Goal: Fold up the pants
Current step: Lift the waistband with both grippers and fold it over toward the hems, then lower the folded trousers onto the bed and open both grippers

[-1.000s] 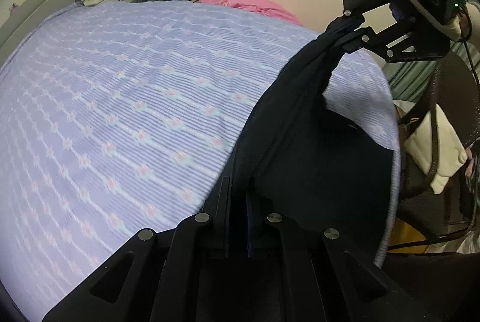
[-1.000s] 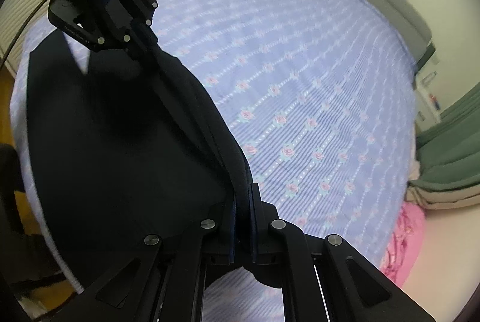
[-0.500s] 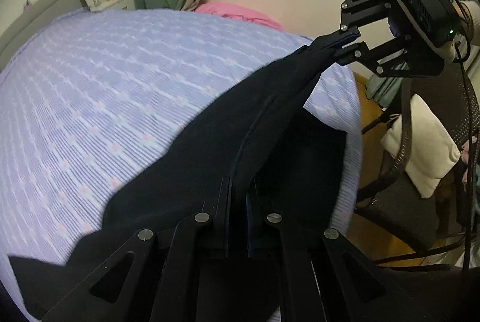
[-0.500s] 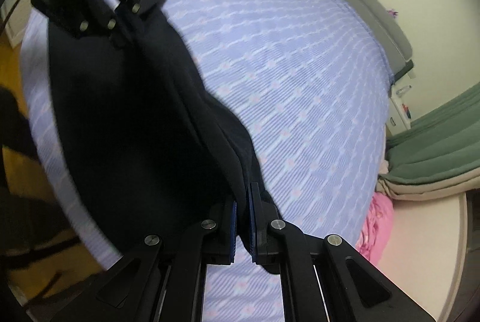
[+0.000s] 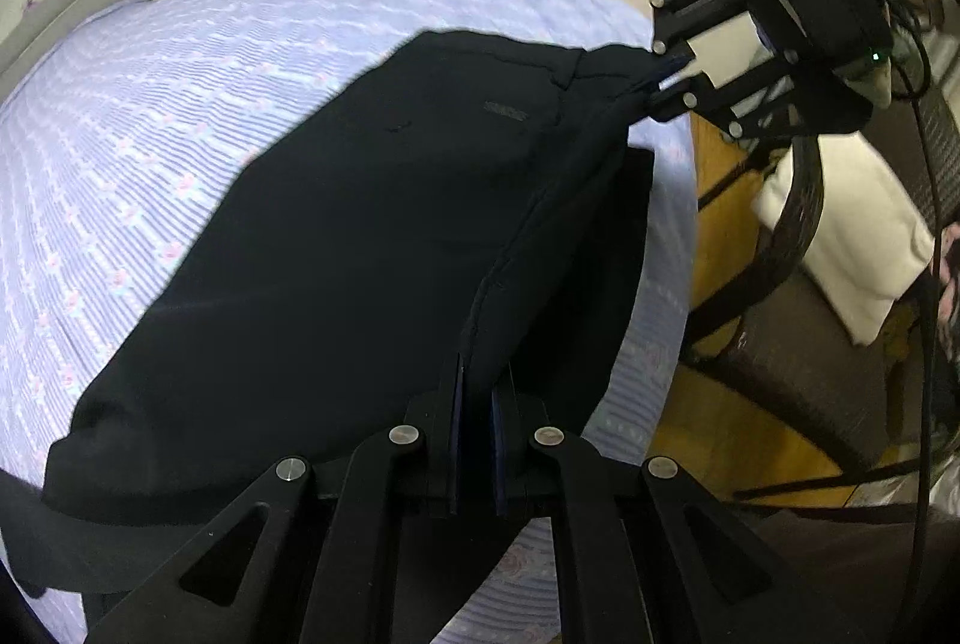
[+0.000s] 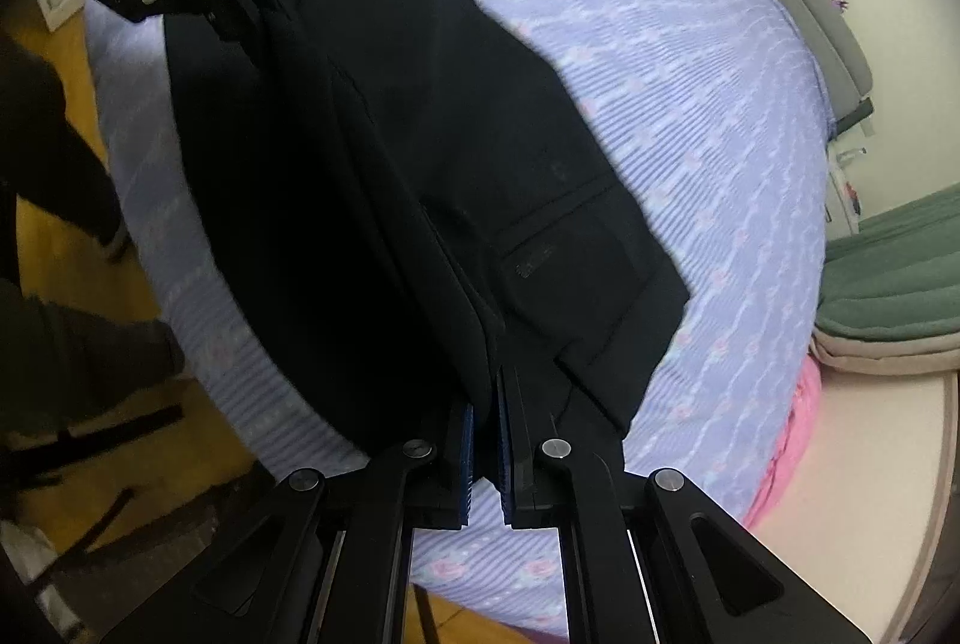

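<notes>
Covering most of both views, the bed (image 5: 150, 116) with its lilac striped, flower-dotted sheet carries the load; its near edge drops to a wooden floor (image 6: 54, 236) at 9 o'clock in the right wrist view.

Next in size, the pants (image 5: 372, 236) are black, spread over the near side of the bed, with part of the cloth raised as a fold line strung between the two grippers. They look soft and limp, sagging wherever nothing holds them, yet of a fairly dense weave, so I judge them moderately light and not slippery against the sheet. Nothing about them is fragile. The best hold seems to be the doubled edge already pinched, since a thick seam will not slide out as a single layer would.

Their long axis runs from the left gripper (image 5: 480, 392) at 6 o'clock in the left wrist view up toward 1 o'clock, where the right gripper (image 5: 666, 83) bites the other end. A small woven label (image 5: 505, 110) and a welt pocket (image 6: 558, 215) lie nearer the right gripper, so the waist end probably points that way and the legs toward the left one; I cannot see the hems to confirm.

Both sets of fingers are narrow, clamped on dark cloth: in the right wrist view the blue pads (image 6: 468, 440) squeeze the fold at 6 o'clock, and the left gripper shows at 11 o'clock doing likewise.
</notes>
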Available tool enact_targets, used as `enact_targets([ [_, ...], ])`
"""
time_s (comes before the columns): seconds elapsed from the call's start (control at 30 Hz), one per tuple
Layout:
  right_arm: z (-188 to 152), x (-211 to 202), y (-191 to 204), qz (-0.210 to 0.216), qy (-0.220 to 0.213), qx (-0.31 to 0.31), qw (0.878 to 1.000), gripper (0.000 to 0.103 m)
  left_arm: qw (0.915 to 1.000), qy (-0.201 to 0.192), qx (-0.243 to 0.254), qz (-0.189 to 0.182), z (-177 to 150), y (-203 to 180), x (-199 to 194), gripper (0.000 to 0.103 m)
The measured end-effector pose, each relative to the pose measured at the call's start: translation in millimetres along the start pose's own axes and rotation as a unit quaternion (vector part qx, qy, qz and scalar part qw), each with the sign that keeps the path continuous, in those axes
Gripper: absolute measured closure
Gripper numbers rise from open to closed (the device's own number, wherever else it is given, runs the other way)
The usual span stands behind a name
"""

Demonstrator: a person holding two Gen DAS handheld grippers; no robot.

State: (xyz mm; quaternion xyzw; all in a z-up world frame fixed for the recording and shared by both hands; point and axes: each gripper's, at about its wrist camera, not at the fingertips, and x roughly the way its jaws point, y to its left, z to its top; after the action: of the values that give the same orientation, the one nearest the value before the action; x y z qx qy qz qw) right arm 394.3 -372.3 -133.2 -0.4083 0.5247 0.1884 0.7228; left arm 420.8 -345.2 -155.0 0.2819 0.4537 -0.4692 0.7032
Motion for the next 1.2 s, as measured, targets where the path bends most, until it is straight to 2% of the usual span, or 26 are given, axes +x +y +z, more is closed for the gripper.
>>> enact_targets([
  [0.3, -7.6, 36.5, 15.1, 0.007, 0.012, -0.028, 0.999, 0.096, 0.9997, 0.011, 0.018, 0.015, -18.8, -22.3, 33.6, 0.093],
  [0.47, -13.9, 43.1, 18.8, 0.009, 0.020, -0.035, 0.999, 0.096, 0.9991, 0.016, 0.036, 0.016, -22.8, -33.9, 41.8, 0.093],
  [0.63, -14.0, 47.1, 23.0, 0.018, 0.022, -0.029, 0.999, 0.095, 0.9993, 0.020, 0.030, 0.012, -34.4, -33.7, 42.0, 0.092],
  [0.93, -19.0, 57.0, 19.9, 0.006, 0.021, -0.039, 0.999, 0.091, 0.9991, 0.020, 0.036, 0.007, -43.6, -33.1, 52.3, 0.091],
  [1.0, -19.1, 55.9, 19.7, 0.006, 0.020, -0.045, 0.999, 0.085, 0.9993, 0.017, 0.033, 0.007, -42.7, -33.7, 49.4, 0.091],
  [1.07, -18.2, 52.3, 21.2, 0.005, 0.020, -0.049, 0.999, 0.080, 0.9996, 0.015, 0.024, 0.004, -40.7, -32.3, 42.5, 0.085],
  [1.13, -17.7, 44.8, 18.7, 0.008, 0.022, -0.043, 0.999, 0.071, 0.9997, 0.018, 0.015, -0.009, -43.9, -29.2, 35.1, 0.067],
  [1.2, -17.4, 39.0, 19.1, 0.017, 0.024, -0.032, 0.999, 0.059, 0.9996, 0.020, 0.013, -0.013, -49.8, -29.2, 30.9, 0.061],
])
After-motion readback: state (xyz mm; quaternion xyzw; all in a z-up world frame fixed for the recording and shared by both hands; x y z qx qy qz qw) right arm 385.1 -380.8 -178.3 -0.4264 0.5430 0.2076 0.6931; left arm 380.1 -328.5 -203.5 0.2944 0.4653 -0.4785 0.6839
